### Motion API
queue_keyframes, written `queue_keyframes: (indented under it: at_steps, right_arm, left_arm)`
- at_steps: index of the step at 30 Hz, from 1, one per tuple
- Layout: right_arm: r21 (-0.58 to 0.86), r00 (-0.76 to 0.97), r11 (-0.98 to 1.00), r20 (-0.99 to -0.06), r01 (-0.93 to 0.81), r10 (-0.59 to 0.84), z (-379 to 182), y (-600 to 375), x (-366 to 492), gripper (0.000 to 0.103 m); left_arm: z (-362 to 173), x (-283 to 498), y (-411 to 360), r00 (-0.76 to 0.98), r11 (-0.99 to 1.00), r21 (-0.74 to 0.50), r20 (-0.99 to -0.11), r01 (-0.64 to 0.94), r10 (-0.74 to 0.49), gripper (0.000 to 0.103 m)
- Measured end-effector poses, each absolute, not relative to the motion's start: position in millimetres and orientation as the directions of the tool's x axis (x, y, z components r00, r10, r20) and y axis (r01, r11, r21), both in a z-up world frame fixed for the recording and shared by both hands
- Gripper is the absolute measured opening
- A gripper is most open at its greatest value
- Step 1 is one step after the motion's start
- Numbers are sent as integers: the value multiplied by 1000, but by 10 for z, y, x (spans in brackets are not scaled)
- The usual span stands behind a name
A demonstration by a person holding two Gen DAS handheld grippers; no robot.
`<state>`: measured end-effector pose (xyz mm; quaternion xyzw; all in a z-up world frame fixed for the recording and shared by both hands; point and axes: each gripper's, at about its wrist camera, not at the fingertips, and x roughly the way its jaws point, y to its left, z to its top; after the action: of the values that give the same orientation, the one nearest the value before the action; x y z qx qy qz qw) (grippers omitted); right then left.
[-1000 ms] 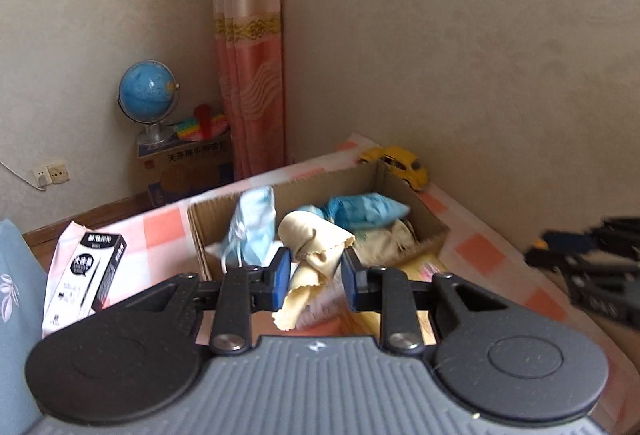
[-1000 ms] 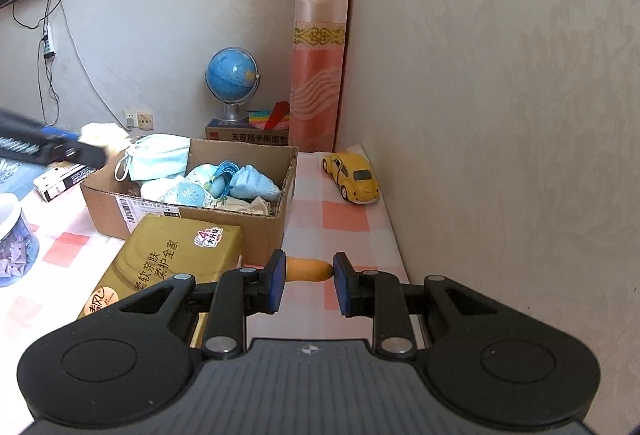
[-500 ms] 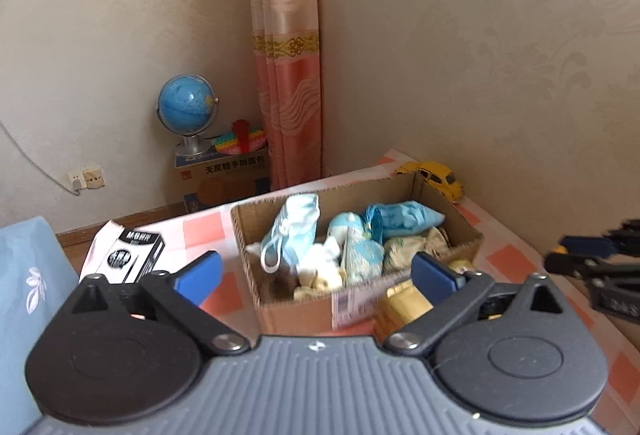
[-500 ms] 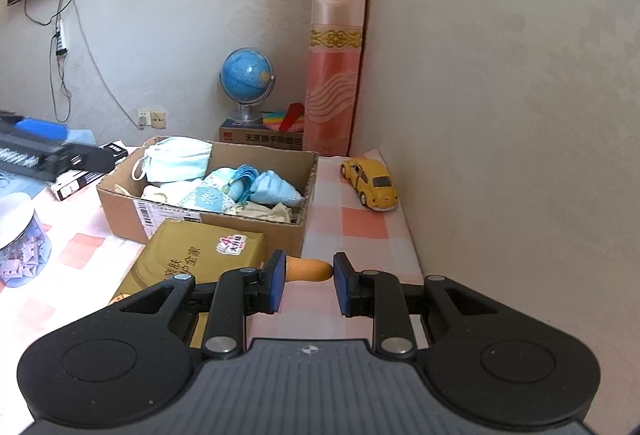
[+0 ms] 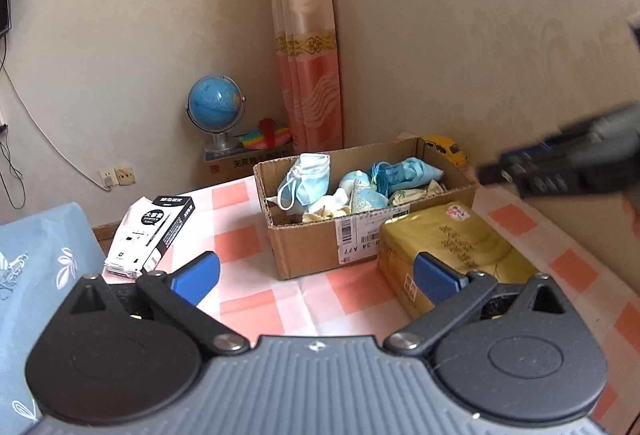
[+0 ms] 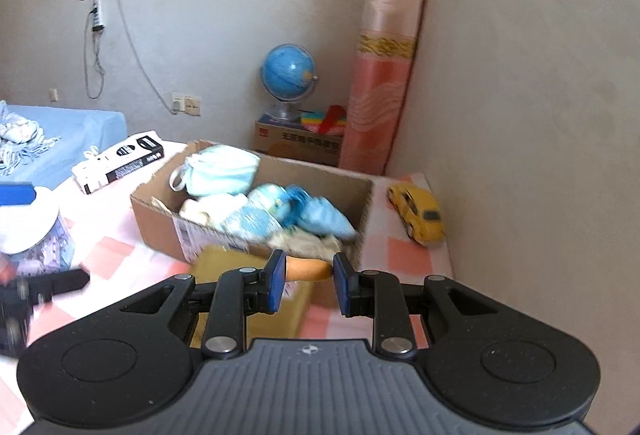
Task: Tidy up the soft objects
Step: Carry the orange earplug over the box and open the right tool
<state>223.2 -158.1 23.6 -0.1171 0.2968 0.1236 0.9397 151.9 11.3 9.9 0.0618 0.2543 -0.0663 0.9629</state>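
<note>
Soft objects already fill the cardboard box on the checked bench, so sorting looks nearly done: left tool spread and empty, right tool pinching an orange piece yet to be placed.

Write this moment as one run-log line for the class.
left gripper: fingers open, empty | right gripper: shut on orange object | cardboard box: holds face mask, soft items

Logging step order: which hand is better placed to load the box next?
Right. The right gripper clamps an orange item just before the cardboard box; the left gripper stands open and empty.
</note>
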Motion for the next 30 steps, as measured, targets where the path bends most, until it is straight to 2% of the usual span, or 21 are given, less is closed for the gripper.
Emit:
queue_keyframes:
  at_steps: [12,13,14,15,17,19,22,30]
  right_arm:
    - [-130,763,925,-612,-358,209,265,-1146,2893,31]
    - [-127,757,925,-620,-357,208,252,-1126,2946,37]
    - [-123,751,925,-627,-359,207,242,-1117,2972,51]
    - [-123,748,928,-633,-352,200,232,-1107,2995,58]
    - [-128,753,934,-633,-333,181,232,-1099,2994,87]
    - [-123,762,939,-622,-322,180,251,-1110,2935,96]
    - [-106,761,942,-622,-317,186,311,-1150,2800,103]
    - [-115,732,975,-679,-188,61,435,-1268,2331,103]
  left_arm:
    - [102,1371,260,861,991,60,-504,121,-74,103]
    - [105,1364,278,862,992,59,-502,115,-70,103]
    - [111,1353,294,863,992,56,-501,109,-67,103]
    - [114,1353,308,863,993,54,-500,106,-65,103]
    - [130,1341,325,866,993,48,-496,103,-66,102]
    - [154,1331,331,868,994,43,-492,103,-69,103]
    - [193,1344,319,864,995,42,-499,93,-60,102]
    - [331,1422,286,826,998,35,-563,43,-16,103]
